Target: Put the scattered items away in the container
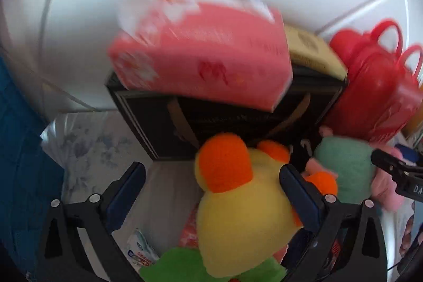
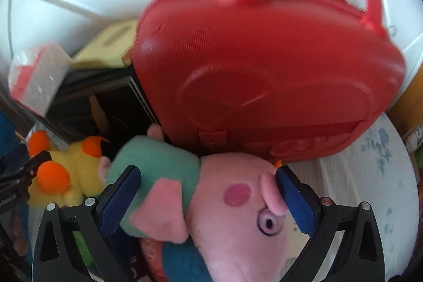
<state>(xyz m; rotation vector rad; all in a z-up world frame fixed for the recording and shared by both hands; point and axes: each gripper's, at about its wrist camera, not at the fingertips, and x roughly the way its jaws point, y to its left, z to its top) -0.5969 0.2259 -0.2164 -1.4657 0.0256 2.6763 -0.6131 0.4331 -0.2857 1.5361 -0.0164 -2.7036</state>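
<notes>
The left gripper [image 1: 211,192] is spread wide, empty, with a yellow plush duck [image 1: 238,213] lying between its fingers toward the right one. The right gripper [image 2: 208,197] is likewise held wide around a pink pig plush [image 2: 232,210], apparently without being squeezed. A red plastic case [image 2: 264,65] is seen at twelve o'clock, a black box [image 1: 179,120] beside it, and a blurred pink pack [image 1: 201,52] on top.

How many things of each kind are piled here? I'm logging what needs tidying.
Plush toys: 2, yellow duck and pink pig
Boxes: 3, pink pack, black box, tan box
Cases: 1, red case
Total: 6
</notes>
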